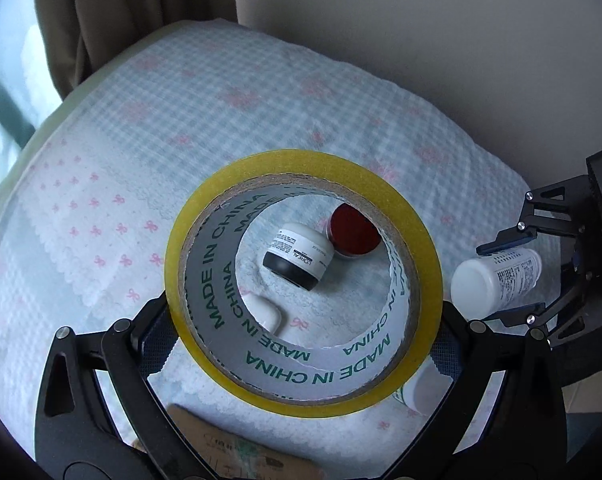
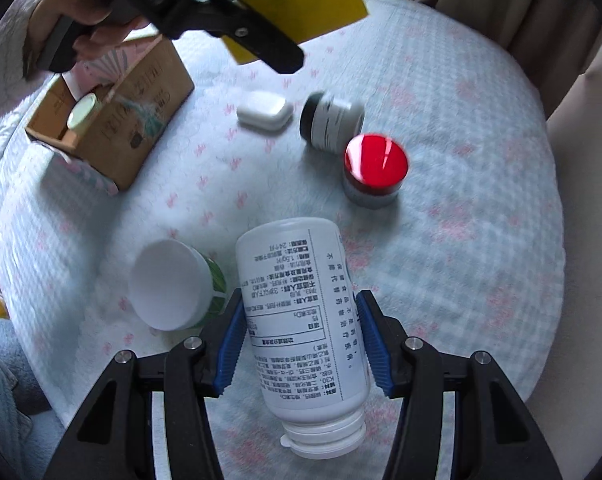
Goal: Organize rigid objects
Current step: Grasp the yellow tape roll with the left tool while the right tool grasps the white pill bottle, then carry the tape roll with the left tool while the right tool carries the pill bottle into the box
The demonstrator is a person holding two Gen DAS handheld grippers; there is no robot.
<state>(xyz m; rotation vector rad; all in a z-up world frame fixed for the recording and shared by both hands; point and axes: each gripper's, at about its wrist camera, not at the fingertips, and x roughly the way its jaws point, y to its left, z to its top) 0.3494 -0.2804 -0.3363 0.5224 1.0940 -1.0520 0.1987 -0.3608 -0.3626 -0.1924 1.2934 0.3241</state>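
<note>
We hold left claw [image 1: 305, 320] clamped on big yellow tape roll [image 1: 303, 280], lifted above bed. Right claw [image 2: 301, 340] grips white plastic pill bottle [image 2: 301, 320], cap toward camera. Open brown cardboard box [image 2: 117, 120] already holds one small jar. We judge task partly done. Left on bed: white flat case [image 2: 265, 112], black-based cream jar [image 2: 329, 120], red-lidded jar [image 2: 375, 168], white-lidded green cup [image 2: 173, 284]. Surface: blue checked quilt [image 2: 461, 160] with pink bows; beige curtain [image 1: 117, 12], wall behind.

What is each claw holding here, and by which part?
The left claw clamps the yellow tape roll across its outer rim. The right claw grips the white pill bottle by its labelled body, cap end toward the camera.
</note>
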